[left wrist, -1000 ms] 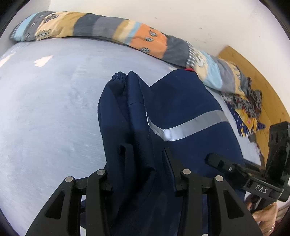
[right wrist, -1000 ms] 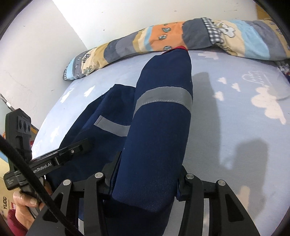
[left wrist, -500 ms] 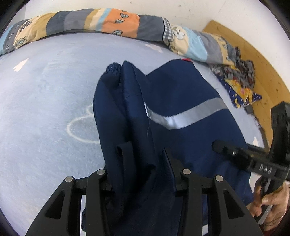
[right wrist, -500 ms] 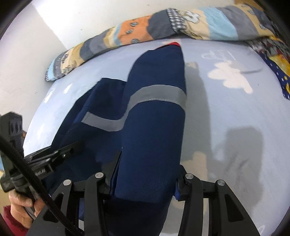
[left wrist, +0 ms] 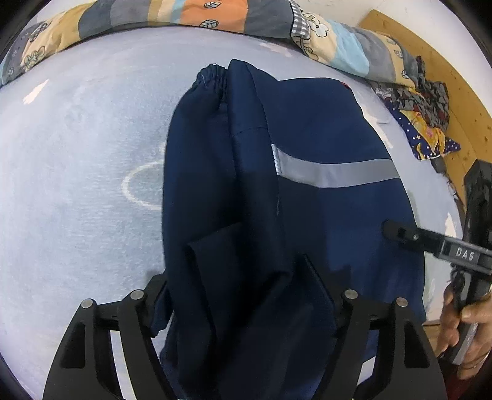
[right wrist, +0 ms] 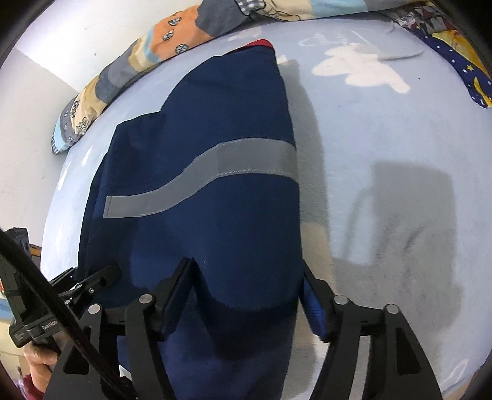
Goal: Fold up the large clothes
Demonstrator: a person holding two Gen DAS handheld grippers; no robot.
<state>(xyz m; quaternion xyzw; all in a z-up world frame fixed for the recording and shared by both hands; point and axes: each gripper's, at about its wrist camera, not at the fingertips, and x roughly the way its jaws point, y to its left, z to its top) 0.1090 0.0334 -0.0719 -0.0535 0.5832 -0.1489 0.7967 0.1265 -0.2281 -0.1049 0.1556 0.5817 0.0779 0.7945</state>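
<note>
Navy trousers [left wrist: 307, 215] on bed [left wrist: 77, 184]; gathered cuff [left wrist: 212, 77] shows only in left view. Both my jaws opening, cloth between, pads apart.

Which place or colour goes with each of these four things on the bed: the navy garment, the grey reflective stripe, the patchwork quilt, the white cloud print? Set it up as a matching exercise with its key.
Things:
1. navy garment
2. grey reflective stripe
3. patchwork quilt
4. white cloud print

Descriptions:
A. bunched along the wall at the far edge of the bed
B. on the pale blue sheet, to the right of the garment in the right wrist view
C. dark blue, lying between the fingers of both grippers
D. runs across the garment

Pairs: 1-C, 2-D, 3-A, 4-B
</note>
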